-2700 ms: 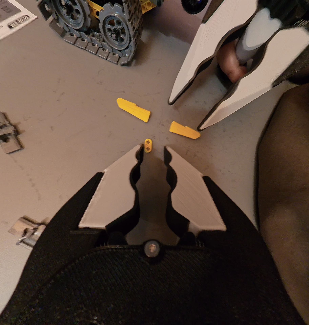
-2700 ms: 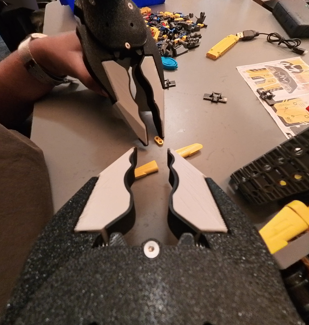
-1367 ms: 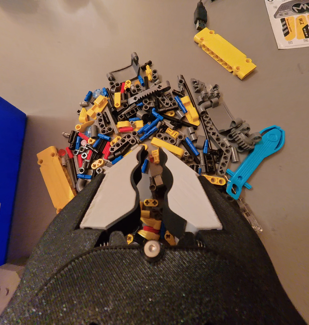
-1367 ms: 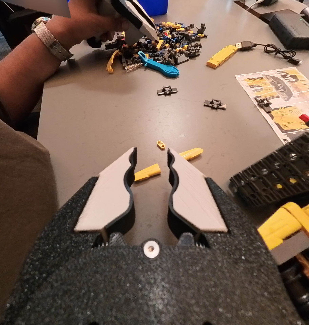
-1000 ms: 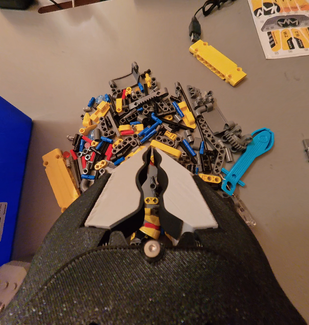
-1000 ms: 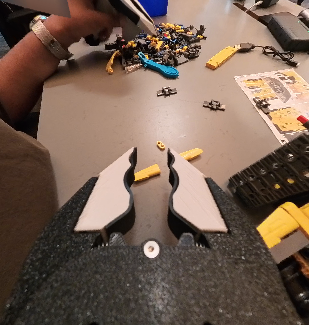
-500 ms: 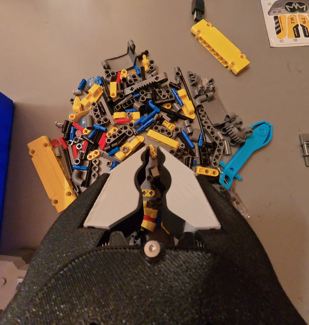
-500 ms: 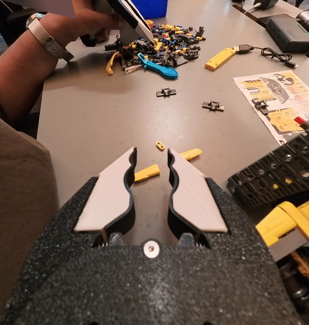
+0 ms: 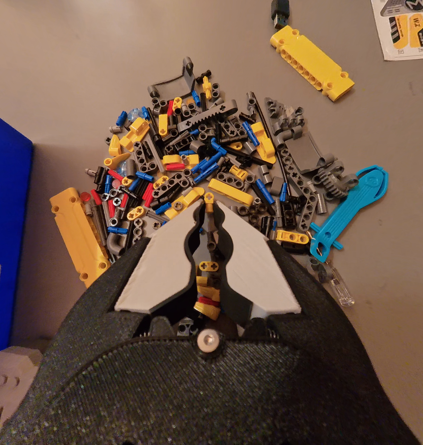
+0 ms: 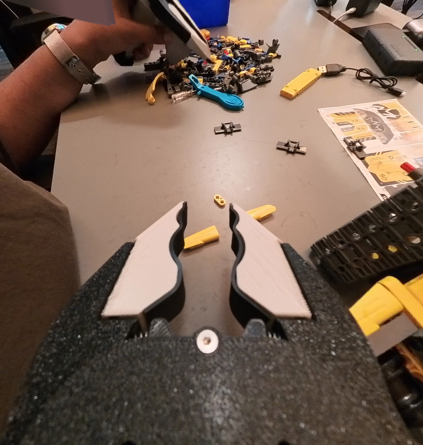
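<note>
My left gripper (image 9: 208, 203) is down in a heap of small black, grey, blue, red and yellow building pieces (image 9: 205, 149). Its tips are shut on a small yellow connector piece (image 9: 208, 198). The right wrist view shows that gripper (image 10: 207, 57) at the near left side of the same heap (image 10: 241, 60). My right gripper (image 10: 208, 207) is open and empty, low over the grey table. Just ahead of it lie a tiny yellow two-hole link (image 10: 219, 200) and two yellow tapered pieces (image 10: 201, 237), (image 10: 261, 212).
A blue bin (image 9: 5, 216), two yellow panels (image 9: 311, 62), (image 9: 78, 233) and a teal lever tool (image 9: 350, 207) ring the heap. A black tracked model (image 10: 379, 240), a sticker sheet (image 10: 379, 134), two track links (image 10: 227, 127), (image 10: 291, 147) and a forearm (image 10: 37, 84) border the table. Some 35 cm of space lies between my two pairs of fingers.
My left gripper left the small yellow pieces near the right gripper, went to the heap, and in the last half second closed its tips on a yellow connector. The right gripper stayed put.
</note>
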The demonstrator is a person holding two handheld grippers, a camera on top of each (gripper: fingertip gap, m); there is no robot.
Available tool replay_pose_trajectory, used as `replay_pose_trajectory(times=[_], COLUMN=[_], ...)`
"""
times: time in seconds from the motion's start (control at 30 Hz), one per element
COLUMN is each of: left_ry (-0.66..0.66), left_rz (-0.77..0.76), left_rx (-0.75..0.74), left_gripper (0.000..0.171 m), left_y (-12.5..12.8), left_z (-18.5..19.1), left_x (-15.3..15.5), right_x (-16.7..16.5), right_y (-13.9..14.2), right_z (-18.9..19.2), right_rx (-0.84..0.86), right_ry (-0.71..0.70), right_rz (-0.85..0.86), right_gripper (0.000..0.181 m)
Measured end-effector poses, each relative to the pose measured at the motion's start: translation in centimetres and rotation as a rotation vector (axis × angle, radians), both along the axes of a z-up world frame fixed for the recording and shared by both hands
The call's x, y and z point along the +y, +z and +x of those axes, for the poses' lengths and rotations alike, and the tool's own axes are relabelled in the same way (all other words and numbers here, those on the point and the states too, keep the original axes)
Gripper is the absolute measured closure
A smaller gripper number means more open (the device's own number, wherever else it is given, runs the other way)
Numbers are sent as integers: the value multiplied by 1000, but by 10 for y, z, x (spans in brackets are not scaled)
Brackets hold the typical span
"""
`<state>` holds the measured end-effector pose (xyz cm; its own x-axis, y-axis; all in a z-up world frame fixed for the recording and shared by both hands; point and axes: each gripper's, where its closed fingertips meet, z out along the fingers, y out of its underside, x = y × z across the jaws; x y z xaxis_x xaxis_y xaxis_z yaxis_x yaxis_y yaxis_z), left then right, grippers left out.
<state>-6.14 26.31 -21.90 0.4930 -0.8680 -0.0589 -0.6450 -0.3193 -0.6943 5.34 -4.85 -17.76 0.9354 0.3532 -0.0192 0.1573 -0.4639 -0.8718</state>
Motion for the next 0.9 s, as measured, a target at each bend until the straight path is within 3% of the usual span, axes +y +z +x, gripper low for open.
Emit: replay_pose_trajectory(times=[0.2, 0.3, 0.43, 0.53, 0.73, 0.9], left_ry=[-12, -115, -374, -557, -905, -952], left_rz=[46, 45, -21, -81, -216, -268], left_rx=[-74, -155, -298, -317, -254, -207], left_gripper=[168, 168, 168, 168, 168, 168], left_y=[18, 35, 66, 75, 59, 37], left_z=[3, 19, 57, 83, 113, 128], left_x=[1, -19, -84, -144, -262, -298], right_x=[0, 0, 2, 1, -1, -2], right_y=[0, 1, 9, 22, 33, 32], right_z=[0, 1, 5, 10, 12, 7], right_rx=[-2, -2, -1, 8, 0, -20], right_ry=[0, -4, -27, -50, -61, -48], right_rz=[1, 5, 46, 99, 135, 128], right_gripper=[147, 147, 148, 149, 149, 149])
